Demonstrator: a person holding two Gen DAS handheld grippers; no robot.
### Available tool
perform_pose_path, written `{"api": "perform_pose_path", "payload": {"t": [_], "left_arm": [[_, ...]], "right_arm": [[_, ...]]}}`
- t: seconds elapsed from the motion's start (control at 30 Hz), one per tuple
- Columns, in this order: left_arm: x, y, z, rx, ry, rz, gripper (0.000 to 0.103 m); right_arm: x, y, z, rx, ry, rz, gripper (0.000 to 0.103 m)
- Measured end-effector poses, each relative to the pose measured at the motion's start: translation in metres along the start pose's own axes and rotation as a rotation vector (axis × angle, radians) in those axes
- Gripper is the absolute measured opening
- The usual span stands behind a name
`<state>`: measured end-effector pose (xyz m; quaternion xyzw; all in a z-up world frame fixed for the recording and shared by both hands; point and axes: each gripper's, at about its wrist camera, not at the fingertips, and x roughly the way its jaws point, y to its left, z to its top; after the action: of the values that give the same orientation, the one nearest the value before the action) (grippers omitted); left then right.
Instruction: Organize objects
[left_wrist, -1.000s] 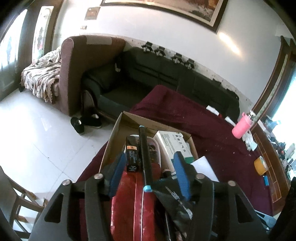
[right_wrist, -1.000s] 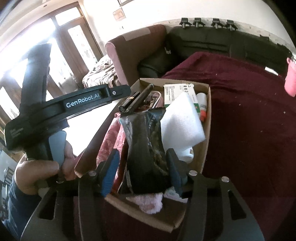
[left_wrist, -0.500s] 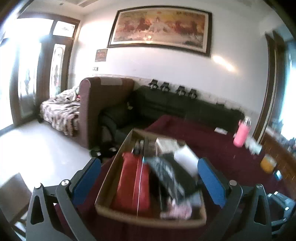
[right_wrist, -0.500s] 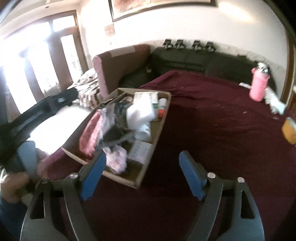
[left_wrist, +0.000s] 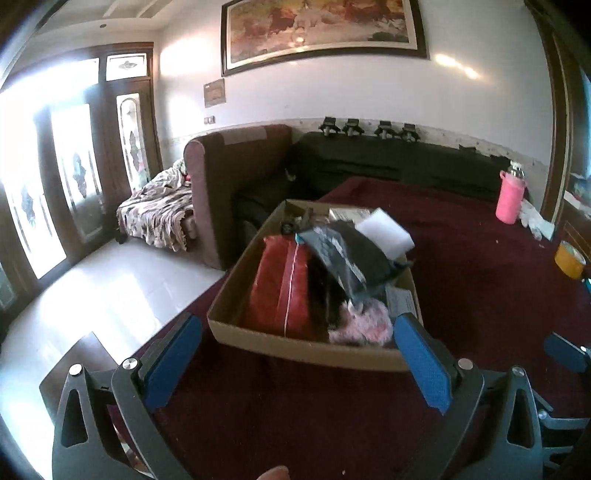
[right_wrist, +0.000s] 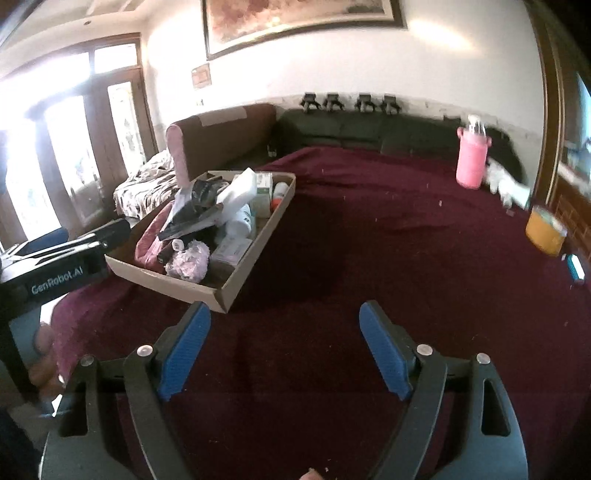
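Box (left_wrist: 303, 349) of cardboard sits at the left near corner of the maroon table (right_wrist: 369, 236), packed: red pouch (left_wrist: 280, 284) on the left, black bag (left_wrist: 347, 258) on top, white foam block (left_wrist: 386, 230) at the far right, pink fluffy thing (left_wrist: 364, 325) at the near edge. Left gripper (left_wrist: 295, 365) spread wide, empty, just short of the box. Right gripper (right_wrist: 284, 349) spread, empty, over bare cloth. Pink bottle (right_wrist: 471, 157) far right.
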<state>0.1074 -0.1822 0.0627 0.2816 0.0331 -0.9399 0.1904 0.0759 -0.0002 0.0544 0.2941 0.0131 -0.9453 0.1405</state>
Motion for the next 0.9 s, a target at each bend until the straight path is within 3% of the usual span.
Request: {"api": "perform_pose_path", "payload": {"t": [0.1,0.33,0.9], "left_arm": [[0.001,-0.002,-0.005,0.012,0.010,-0.019,0.102],[-0.001,0.003,-0.015,0.005,-0.017,0.027,0.102],[-0.012,0.004,-0.017,0.028,-0.059,0.059,0.102]], "right_arm": [[0.004,0.004,-0.004,-0.017,-0.005,0.022,0.084],[0.007,0.002,-0.011,-0.020,-0.009,0.053,0.084],[0.004,-0.001,-0.012,-0.001,-0.012,0.041,0.084]]}}
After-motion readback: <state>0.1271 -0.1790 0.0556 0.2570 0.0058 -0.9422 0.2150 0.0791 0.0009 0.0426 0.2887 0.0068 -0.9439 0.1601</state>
